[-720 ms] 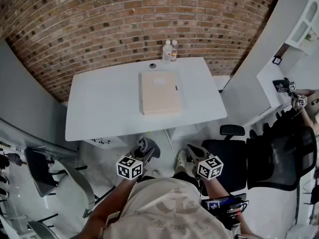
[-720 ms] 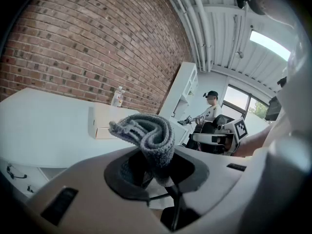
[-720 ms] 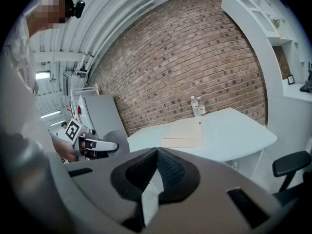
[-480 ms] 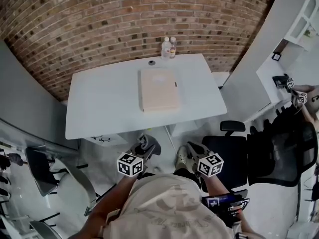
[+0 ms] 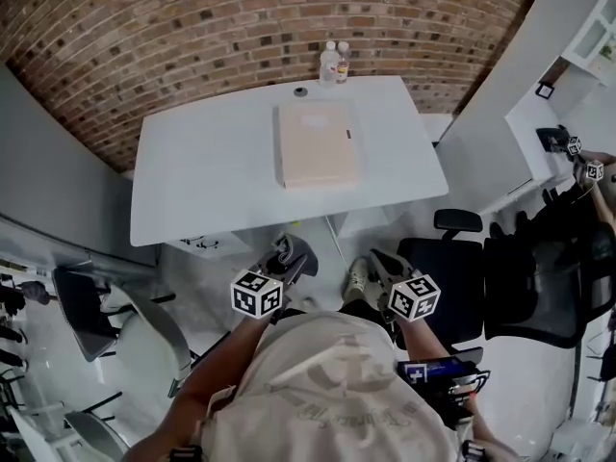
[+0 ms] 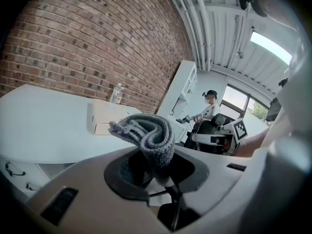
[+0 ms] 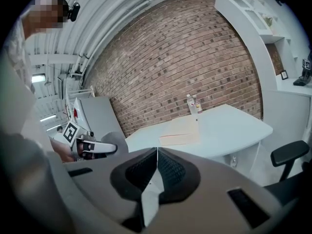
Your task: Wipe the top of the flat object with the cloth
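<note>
A flat beige object (image 5: 318, 145) lies on the white table (image 5: 202, 191), towards its far middle; it also shows in the left gripper view (image 6: 105, 118) and the right gripper view (image 7: 183, 130). My left gripper (image 5: 289, 255) is shut on a folded grey knitted cloth (image 6: 146, 135), held short of the table's near edge. The cloth (image 5: 296, 251) bulges out of the jaws. My right gripper (image 5: 373, 266) is shut with nothing between its jaws (image 7: 156, 165), and it is level with the left one. Both are well away from the flat object.
Two small bottles (image 5: 335, 63) and a small dark round thing (image 5: 301, 91) stand at the table's far edge by the brick wall. Black office chairs (image 5: 452, 287) stand on my right, a white chair (image 5: 135, 325) on my left. A person (image 6: 209, 106) stands far right.
The head view has shifted slightly, so the table sits a bit further right in the picture. Both grippers keep their places in front of my body, the left still holding the cloth.
</note>
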Demonstrator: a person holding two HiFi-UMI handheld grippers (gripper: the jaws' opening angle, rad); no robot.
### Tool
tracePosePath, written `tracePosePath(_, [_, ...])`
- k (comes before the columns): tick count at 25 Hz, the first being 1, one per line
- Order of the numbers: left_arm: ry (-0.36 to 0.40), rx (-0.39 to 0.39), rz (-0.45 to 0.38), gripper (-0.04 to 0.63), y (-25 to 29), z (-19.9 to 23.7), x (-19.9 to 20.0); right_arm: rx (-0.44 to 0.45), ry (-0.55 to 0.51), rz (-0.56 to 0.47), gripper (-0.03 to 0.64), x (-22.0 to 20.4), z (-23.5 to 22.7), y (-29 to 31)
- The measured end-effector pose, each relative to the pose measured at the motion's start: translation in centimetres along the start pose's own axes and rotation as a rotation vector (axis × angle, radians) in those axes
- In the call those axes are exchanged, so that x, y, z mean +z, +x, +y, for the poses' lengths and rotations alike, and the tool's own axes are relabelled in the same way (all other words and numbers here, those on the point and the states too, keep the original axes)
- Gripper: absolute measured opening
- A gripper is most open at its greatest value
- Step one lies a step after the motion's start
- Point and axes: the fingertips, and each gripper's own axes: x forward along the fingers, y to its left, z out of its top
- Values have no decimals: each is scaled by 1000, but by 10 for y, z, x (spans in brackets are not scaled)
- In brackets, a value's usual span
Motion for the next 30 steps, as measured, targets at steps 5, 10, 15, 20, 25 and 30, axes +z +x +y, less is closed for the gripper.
tracePosePath(5, [-5,32,-7,107,-2,9,0,-12,20,17,21,1,-1,0])
tracePosePath(10, [-43,73,-5,107,-8,24,1,10,-38,59,23,4,7,16])
tracePosePath(15, [-62,91,13,106,-7,33,-3,16,2,87,22,-5,6,26])
tracePosePath(20, [-65,92,29,106,10,41,2,-3,29,97,21,-5,-14,29])
tracePosePath(25, [-47,91,28,106,42,47,27,-14,61,96,22,6,-48,42])
tracePosePath(30, [-18,91,29,106,75,59,64,7,63,75,22,35,-79,74])
